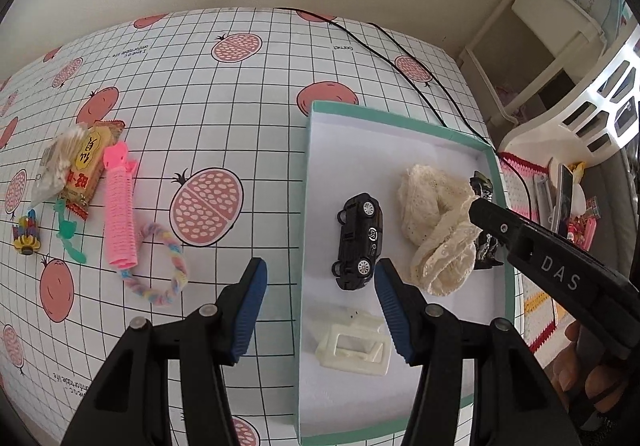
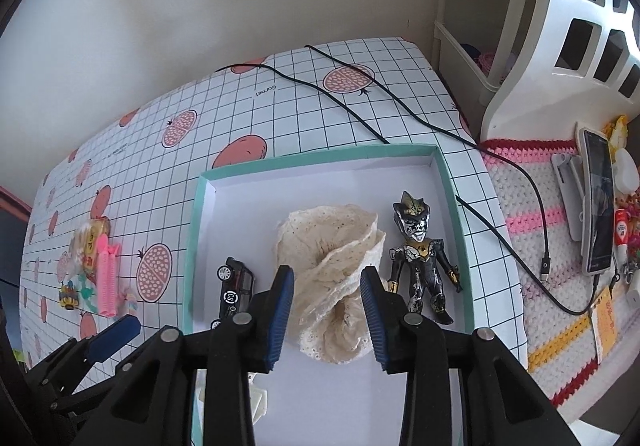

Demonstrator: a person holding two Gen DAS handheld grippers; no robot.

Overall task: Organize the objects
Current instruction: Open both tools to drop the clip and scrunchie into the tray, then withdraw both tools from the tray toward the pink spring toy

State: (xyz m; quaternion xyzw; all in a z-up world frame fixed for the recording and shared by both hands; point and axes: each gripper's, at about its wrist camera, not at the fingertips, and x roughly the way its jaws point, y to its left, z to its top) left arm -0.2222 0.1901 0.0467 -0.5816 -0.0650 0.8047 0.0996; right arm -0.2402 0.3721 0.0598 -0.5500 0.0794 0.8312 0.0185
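Centrally, the lace cloth (image 2: 334, 274), light and limp, lies bunched in the box (image 2: 452, 186) between car (image 2: 234, 286) and figure (image 2: 420, 258), the right claw (image 2: 326, 310) open astride it, best pinched at its gathered waist; left claw (image 1: 320, 306) open, empty.

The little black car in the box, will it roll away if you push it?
Probably. The black toy car sits on its wheels on the smooth white floor of the box, so a nudge along its length would likely send it rolling. Pushed sideways, it would more likely skid. It looks rigid, so the fingers shouldn't squash it.
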